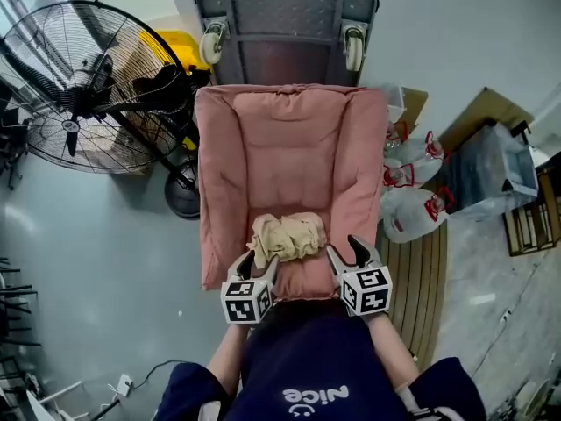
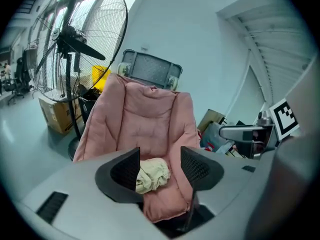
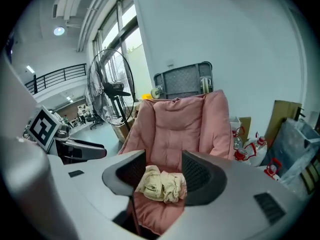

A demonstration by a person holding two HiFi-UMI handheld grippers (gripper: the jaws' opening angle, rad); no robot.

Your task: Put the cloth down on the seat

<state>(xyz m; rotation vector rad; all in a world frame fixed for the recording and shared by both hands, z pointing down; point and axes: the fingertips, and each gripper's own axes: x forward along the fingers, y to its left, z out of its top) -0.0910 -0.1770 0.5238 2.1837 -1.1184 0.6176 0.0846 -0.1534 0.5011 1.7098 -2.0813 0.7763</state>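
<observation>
We see a crumpled cream-yellow fabric cloth (image 1: 287,237), bunched into a soft, wrinkled heap. It lies on the quilted pink padded seat cushion (image 1: 289,160), near the front edge, at 6 o'clock on the cushion in the head view. Our left gripper (image 1: 259,267) sits at about 7 o'clock from the cloth, its tips right at the heap's edge; we cannot tell whether they touch it. Our right gripper (image 1: 348,254) sits at about 4 o'clock, just beside the heap. In the left gripper view the jaws stand wide apart, and the cloth shows in the gap, close to the 9 o'clock jaw. In the right gripper view the jaws are also spread, and the cloth rests on the cushion between them, unpinched.
</observation>
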